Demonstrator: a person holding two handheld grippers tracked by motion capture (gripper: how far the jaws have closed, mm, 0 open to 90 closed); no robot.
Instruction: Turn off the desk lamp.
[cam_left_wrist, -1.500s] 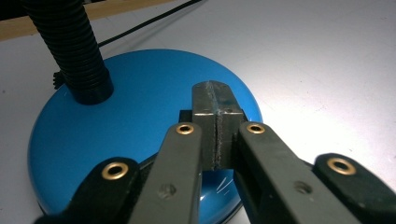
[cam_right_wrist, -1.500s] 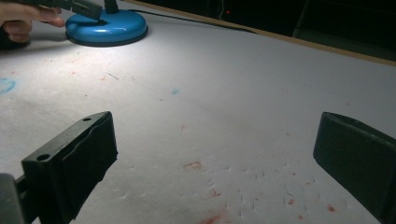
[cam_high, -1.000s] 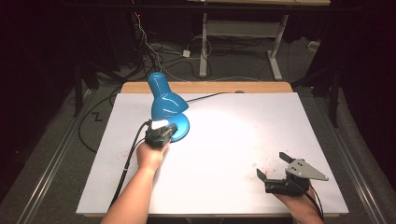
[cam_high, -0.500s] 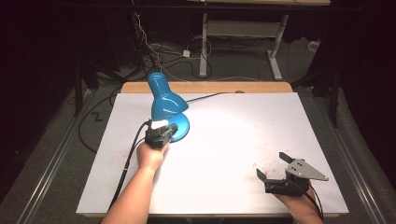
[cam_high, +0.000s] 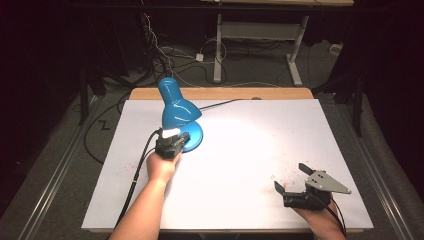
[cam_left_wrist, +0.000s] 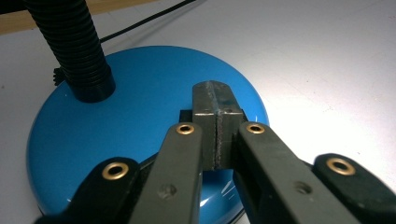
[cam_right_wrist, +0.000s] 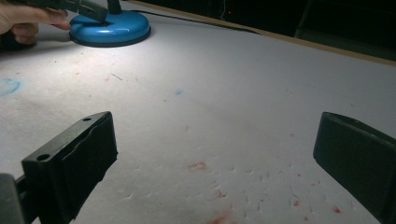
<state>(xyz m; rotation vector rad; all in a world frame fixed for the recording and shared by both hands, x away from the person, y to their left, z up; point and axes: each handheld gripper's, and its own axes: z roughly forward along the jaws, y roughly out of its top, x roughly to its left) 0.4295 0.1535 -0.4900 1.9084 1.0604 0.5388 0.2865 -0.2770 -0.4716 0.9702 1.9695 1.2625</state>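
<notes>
Left gripper (cam_high: 181, 142) pressed shut over the blue lamp base (cam_left_wrist: 140, 116); right gripper (cam_high: 294, 181) idle and agape.

The left gripper's jaws meet with nothing between them, tips directly over the base's near part, seemingly touching it, with the black ribbed neck (cam_left_wrist: 77, 51) rising just beyond. The lamp's blue shade (cam_high: 175, 105) hangs above. The right gripper sits well apart from the lamp over the white table (cam_high: 260, 145), holding nothing.

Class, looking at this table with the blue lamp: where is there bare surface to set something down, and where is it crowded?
Free: the wide white sheet between the blue lamp and the open right gripper, plus the far right part toward the wooden edge. Crowded: the far left, where the shut left gripper meets the lamp's base and its cord.
</notes>
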